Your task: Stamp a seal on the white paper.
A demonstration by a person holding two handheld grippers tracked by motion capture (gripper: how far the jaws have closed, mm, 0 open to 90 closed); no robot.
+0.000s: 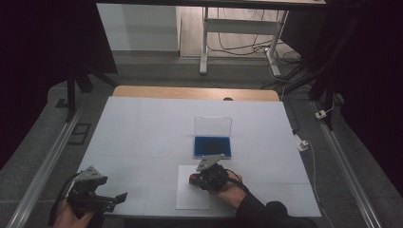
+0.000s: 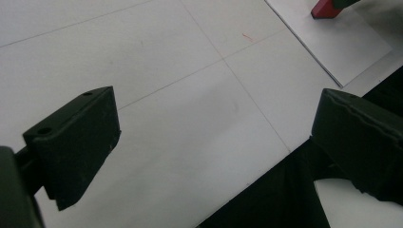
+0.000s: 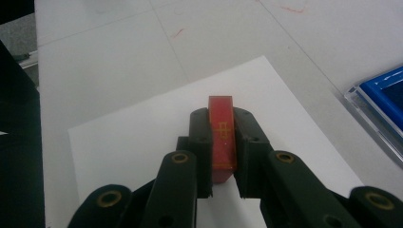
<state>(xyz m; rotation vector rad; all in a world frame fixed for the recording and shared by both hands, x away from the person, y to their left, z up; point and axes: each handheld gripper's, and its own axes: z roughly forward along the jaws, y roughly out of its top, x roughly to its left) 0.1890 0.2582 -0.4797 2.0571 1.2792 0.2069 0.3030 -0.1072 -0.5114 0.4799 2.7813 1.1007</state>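
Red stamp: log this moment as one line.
right gripper: shut on red stamp, over white paper sheet | left gripper: open, nothing between jaws, above table | blue ink pad case: lid up

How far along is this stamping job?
Done: the blue ink pad case stands open. In hand: the right hand-held gripper is clamped on the red stamp over the white sheet, which shows no print. The left hand-held gripper waits open. Left: probably the imprint.

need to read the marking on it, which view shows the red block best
The right gripper view: the red block sits close up, clamped between the right hand-held gripper, gold marking facing the camera. The high view shows a small red end; the left gripper view a corner.
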